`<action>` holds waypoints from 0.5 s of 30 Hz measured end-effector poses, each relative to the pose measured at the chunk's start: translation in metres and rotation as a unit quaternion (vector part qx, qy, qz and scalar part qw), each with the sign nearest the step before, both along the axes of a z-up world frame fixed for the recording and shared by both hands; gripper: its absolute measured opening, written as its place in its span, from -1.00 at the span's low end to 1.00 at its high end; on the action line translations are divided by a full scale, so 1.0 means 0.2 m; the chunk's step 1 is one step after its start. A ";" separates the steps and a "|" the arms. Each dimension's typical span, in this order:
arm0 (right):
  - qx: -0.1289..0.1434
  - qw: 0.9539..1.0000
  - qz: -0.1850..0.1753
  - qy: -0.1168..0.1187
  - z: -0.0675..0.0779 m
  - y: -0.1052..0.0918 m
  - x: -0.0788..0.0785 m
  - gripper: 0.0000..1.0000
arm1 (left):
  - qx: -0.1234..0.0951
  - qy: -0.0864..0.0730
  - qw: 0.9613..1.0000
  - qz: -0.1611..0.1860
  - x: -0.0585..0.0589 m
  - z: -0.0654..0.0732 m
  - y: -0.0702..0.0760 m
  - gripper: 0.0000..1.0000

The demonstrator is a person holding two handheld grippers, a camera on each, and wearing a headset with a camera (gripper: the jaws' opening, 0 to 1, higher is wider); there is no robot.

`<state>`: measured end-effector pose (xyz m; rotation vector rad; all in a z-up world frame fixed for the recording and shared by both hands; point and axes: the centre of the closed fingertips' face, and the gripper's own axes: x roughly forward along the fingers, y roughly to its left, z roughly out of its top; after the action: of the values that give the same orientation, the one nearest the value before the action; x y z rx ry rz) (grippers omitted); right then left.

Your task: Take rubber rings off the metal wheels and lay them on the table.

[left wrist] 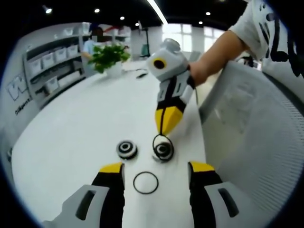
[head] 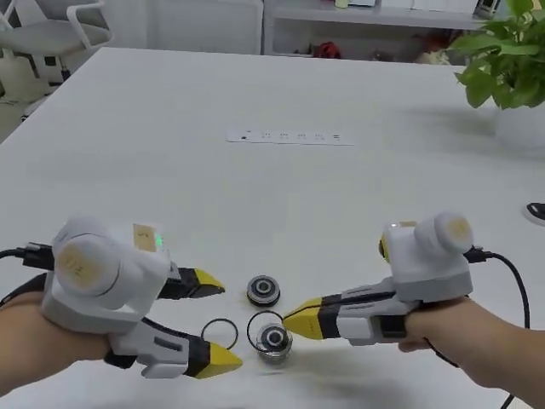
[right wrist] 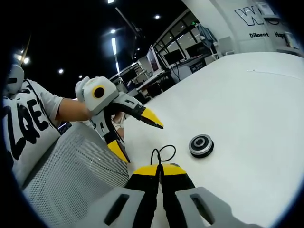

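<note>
On the white table [head: 281,196], lower centre, the right gripper [head: 288,321] pinches a rubber ring [head: 249,331] at the nearer wheel [head: 274,340]; peel gently sideways. Left gripper [head: 219,319] gapes, empty.

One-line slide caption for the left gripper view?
Right gripper pinches a rubber ring at one metal wheel; a loose ring lies between the jaws of the open left gripper.

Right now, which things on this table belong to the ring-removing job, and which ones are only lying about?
For the job:
- near wheel
- far wheel
- pinched rubber ring, held by the shut right gripper
- loose rubber ring, flat on the table by the open left gripper

Lying about:
- power strip
- potted plant
- chair
</note>
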<state>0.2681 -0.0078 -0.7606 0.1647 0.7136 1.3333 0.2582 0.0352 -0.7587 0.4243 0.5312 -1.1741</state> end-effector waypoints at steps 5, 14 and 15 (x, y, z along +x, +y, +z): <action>0.011 1.000 0.000 0.006 0.03 0.05 0.02 -1.00 | -0.002 -0.002 1.000 0.017 0.02 0.00 0.06 0.18; 0.010 1.000 0.009 0.008 0.03 0.15 0.03 -1.00 | 0.001 -0.006 0.999 0.036 0.01 -0.02 0.15 0.29; 0.009 1.000 0.010 0.008 0.03 0.15 0.03 -1.00 | 0.001 -0.006 0.999 0.037 0.01 -0.02 0.15 0.29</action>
<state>0.2734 0.0229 -0.7556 0.1844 0.7178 1.3585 0.2601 0.0655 -0.7627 0.4098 0.5334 -1.0998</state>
